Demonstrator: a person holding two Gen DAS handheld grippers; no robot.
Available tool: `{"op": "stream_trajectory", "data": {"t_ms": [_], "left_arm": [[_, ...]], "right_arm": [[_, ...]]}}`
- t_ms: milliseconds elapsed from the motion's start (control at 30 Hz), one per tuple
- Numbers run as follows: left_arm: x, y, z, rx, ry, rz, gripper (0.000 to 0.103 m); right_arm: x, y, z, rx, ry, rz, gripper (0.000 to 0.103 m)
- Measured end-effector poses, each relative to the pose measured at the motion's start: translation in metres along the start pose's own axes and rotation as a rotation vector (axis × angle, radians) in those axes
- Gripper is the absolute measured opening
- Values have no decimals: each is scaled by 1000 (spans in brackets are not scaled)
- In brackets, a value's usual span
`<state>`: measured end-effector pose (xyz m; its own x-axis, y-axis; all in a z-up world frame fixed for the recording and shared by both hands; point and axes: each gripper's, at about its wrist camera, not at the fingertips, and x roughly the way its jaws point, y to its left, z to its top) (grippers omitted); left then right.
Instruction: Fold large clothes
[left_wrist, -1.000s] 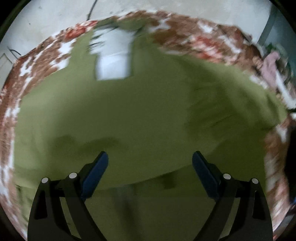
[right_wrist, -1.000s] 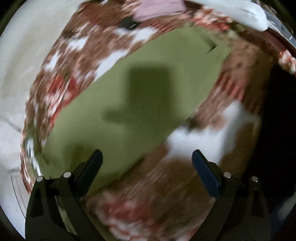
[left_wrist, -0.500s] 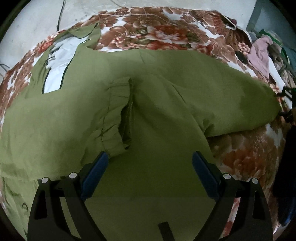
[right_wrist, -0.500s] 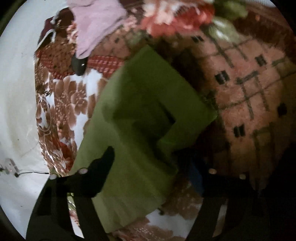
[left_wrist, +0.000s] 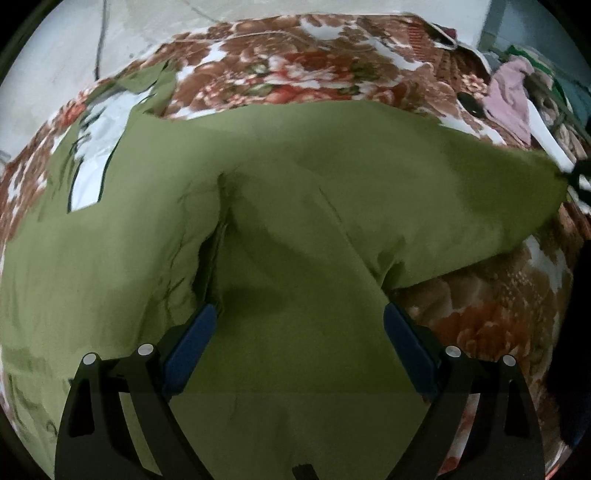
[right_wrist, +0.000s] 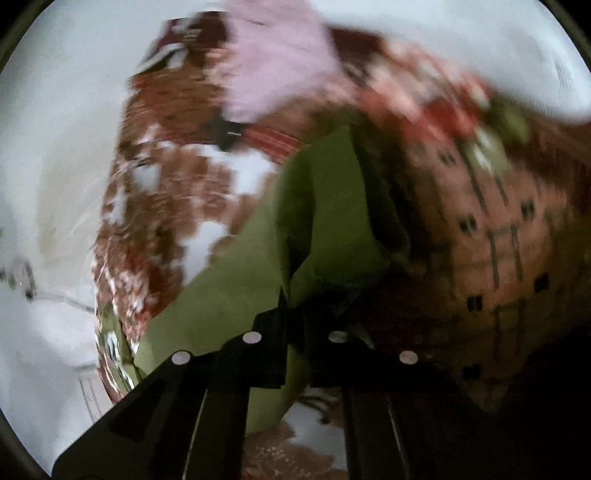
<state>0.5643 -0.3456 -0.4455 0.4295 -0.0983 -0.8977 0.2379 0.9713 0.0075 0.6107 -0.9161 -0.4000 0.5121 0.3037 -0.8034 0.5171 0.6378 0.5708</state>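
This looks like a bedroom in a home. A bed with a flowery brown, red and white blanket (left_wrist: 317, 62) fills most of the frame. A heap of loose clothes (left_wrist: 517, 92) sits at the upper right, and a plain pale wall (left_wrist: 74, 40) stands behind, at the upper left.

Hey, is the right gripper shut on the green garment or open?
Shut on it: the right gripper has its jaws together, green garment fabric pinched between them.
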Motion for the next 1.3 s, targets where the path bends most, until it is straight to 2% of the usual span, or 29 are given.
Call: {"op": "stream_trajectory", "data": {"t_ms": [67,167,333,500,700,800,900,1067,1167,1200,1300], "left_arm": [[3,-2,3,27,-6,-19,91],[5,-4,6,49,-17,-91,91],[12,-23,11,128,-41,-184,91],[26,-59,6,318,-77,-140,91],[50,-83,-5,406,-76,-114,98],[55,-92,-13,416,-87,-98,98],[59,-93,-19,427,-106,-70,98],[62,-92,-20,382,-103,-73,98],[64,-92,-17,353,-92,-80,98],[64,-92,-16,351,-91,-82,98],[66,-89,-15,330,-85,-105,98]], "right_arm": [[-16,29,2,-77,-12,-5,6],[-38,79,-2,-207,-23,14,6],[-67,189,-34,-443,-28,86,6],[-79,290,-82,-592,1,185,5],[-84,399,-162,-805,30,311,5],[-75,456,-214,-905,78,367,5],[-53,497,-258,-955,130,401,5],[-23,554,-326,-1001,212,468,5],[4,589,-369,-983,277,509,5],[15,600,-385,-982,301,510,5],[70,624,-444,-1009,385,444,5]]}}
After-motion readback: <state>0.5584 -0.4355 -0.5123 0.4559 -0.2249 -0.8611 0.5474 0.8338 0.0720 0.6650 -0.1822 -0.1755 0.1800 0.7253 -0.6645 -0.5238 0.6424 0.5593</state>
